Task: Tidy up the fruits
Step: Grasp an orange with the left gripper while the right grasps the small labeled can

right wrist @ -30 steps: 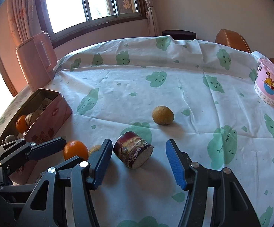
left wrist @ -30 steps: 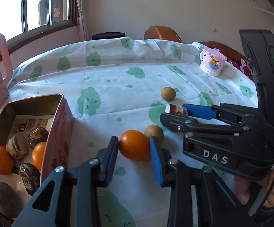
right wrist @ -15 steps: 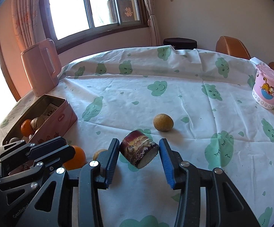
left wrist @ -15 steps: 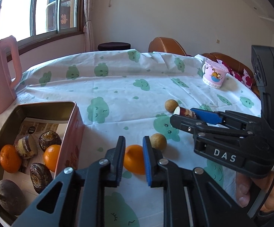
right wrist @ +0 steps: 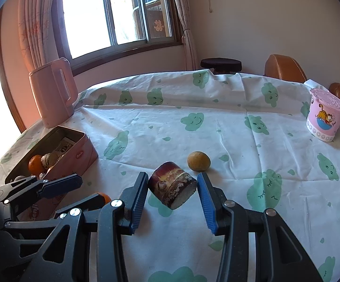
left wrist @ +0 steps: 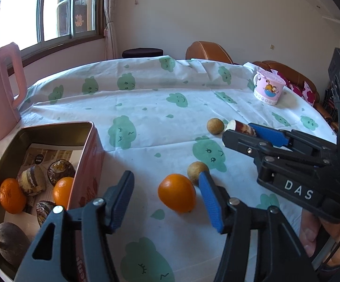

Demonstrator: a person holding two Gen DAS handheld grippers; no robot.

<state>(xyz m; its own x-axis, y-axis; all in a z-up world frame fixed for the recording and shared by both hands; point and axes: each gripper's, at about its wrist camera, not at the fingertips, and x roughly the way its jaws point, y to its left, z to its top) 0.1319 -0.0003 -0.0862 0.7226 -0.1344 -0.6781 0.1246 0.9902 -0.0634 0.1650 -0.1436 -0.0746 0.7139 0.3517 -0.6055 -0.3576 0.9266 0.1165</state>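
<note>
Orange fruit [left wrist: 176, 192] sits on the tablecloth [left wrist: 146, 108] between the left gripper [left wrist: 166, 193], whose jaws have just been opening. Right gripper [right wrist: 171, 191] squeezes a brown chunk [right wrist: 172, 188]. Next, carry it to the tin [left wrist: 52, 127].

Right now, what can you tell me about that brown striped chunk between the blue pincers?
The chunk is a short, cut cylinder that looks like a root or tuber piece: glossy purple-brown skin with tan streaks and a pale, rough cut face turned toward the camera. It sits tilted between the right gripper's blue pads, which press on both its sides and seem to hold it just off the tablecloth. A round yellowish fruit lies just behind it, apart.
</note>
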